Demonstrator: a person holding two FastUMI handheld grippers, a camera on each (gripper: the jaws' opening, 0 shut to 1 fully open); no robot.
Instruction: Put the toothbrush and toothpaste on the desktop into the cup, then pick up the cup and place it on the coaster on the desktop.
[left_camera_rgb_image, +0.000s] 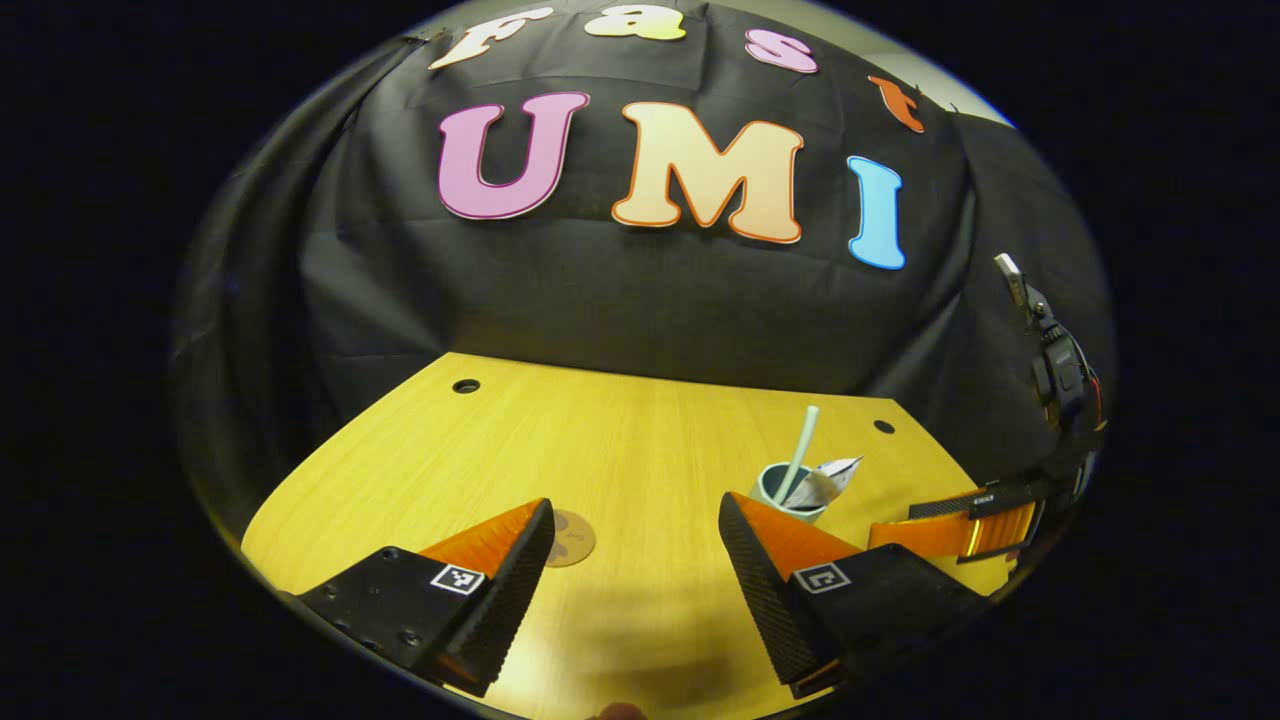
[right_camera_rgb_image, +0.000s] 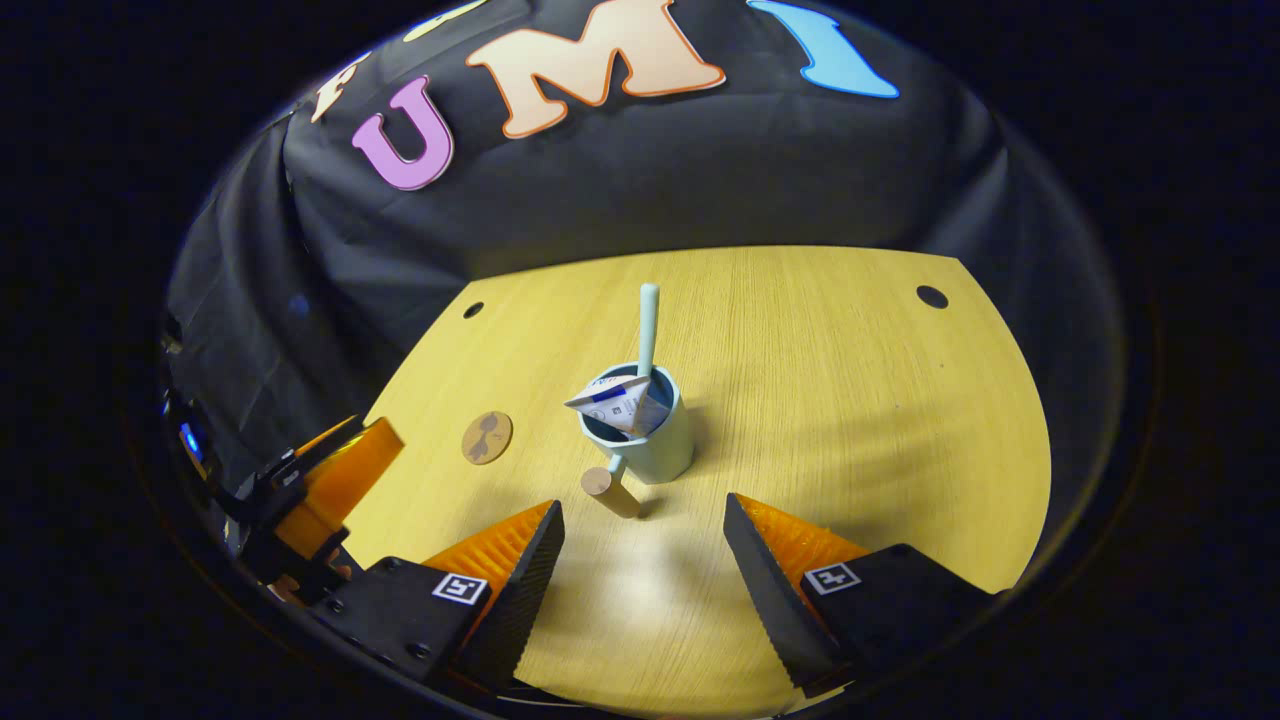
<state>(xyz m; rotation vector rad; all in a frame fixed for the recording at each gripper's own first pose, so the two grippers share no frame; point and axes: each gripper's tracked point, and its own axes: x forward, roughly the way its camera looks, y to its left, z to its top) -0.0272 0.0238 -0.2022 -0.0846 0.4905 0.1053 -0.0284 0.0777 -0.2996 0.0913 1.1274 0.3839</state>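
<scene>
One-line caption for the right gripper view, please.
Open right gripper faces the cup holding toothbrush and toothpaste; coaster lies apart.

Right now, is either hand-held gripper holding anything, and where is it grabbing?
Nothing is held. The left hand-held gripper and the right hand-held gripper are both open above the desk.

In the left gripper view the cup (left_camera_rgb_image: 796, 497) is partly hidden behind the right finger of the left gripper (left_camera_rgb_image: 636, 580); the coaster (left_camera_rgb_image: 570, 537) is half covered by the left finger; the toothpaste (left_camera_rgb_image: 826, 481) beside the toothbrush (left_camera_rgb_image: 800, 446) is too small to tell details; in the right gripper view the toothbrush head sits hidden inside the cup (right_camera_rgb_image: 650, 435); the coaster's print (right_camera_rgb_image: 486, 437) is too small to tell.
</scene>
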